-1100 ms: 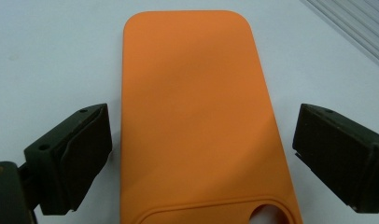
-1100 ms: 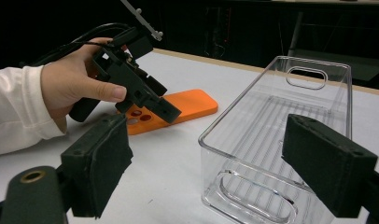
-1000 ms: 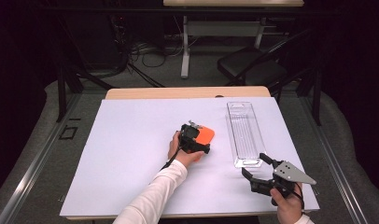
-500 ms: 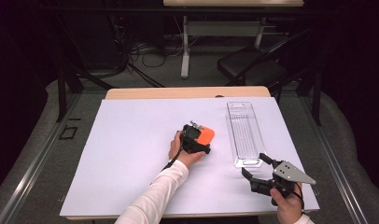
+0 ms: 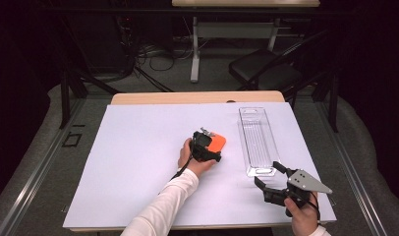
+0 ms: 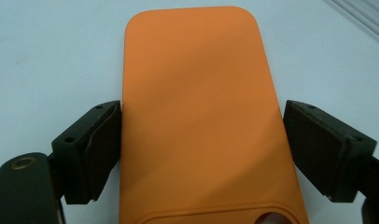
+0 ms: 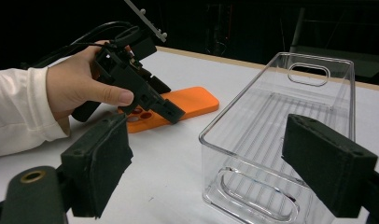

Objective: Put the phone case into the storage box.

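Orange phone case (image 6: 206, 116) lies flat on the white counter (image 5: 138, 162), right of centre in the high view, just left of the clear plastic bin (image 5: 257, 142).

Left claw (image 5: 213, 147) sits over the near end of the case, its jaws astride the two long edges. In the left gripper view one pad (image 6: 101, 149) appears to touch the left edge, while the other stands a sliver off the right edge. The jaws have just been closing with the case between them; the grip does not look complete, so this claw counts as wide and not yet holding. Judged step: securing the case for a lift, probably toward the bin.

Right claw (image 5: 275, 178) hangs at the lower right of the high view, just short of the bin's near end, jaws wide and empty.

Edges and room: the case is near the bin's left wall but apart from it. Broad bare counter lies to the left. The bin's open top is unobstructed. The right claw near the bin's near end narrows the approach from that side.
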